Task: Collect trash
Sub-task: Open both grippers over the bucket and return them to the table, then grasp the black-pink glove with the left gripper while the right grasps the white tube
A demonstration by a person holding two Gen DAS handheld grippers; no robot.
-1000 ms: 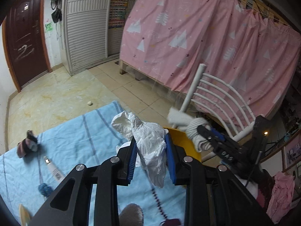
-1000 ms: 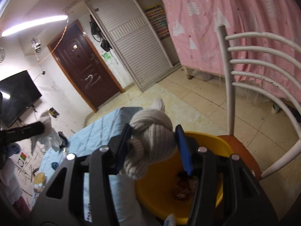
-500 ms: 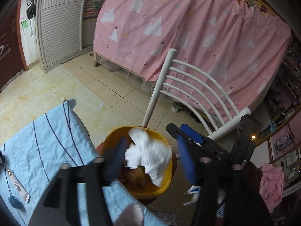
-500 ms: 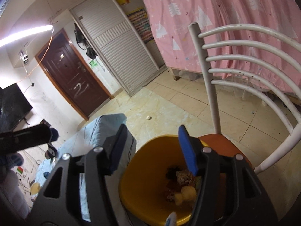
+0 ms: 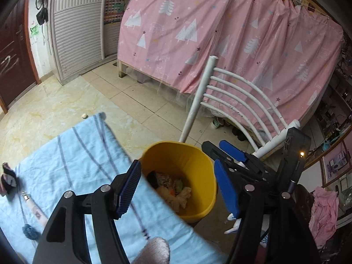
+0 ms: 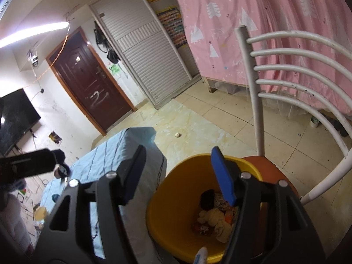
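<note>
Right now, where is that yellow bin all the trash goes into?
The yellow bin sits on the orange seat of the white chair, just right of the blue-clothed table, below both sets of open jaws.

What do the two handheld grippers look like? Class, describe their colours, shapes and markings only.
Left gripper: matte black angular linkage arms with round silver pivot bolts, and flat jaws faced with ribbed blue pads. Right gripper: the same black frame, silver bolts and blue pads. Seen from the left camera, its body carries a small lit orange light. No sleeves visible.
</note>
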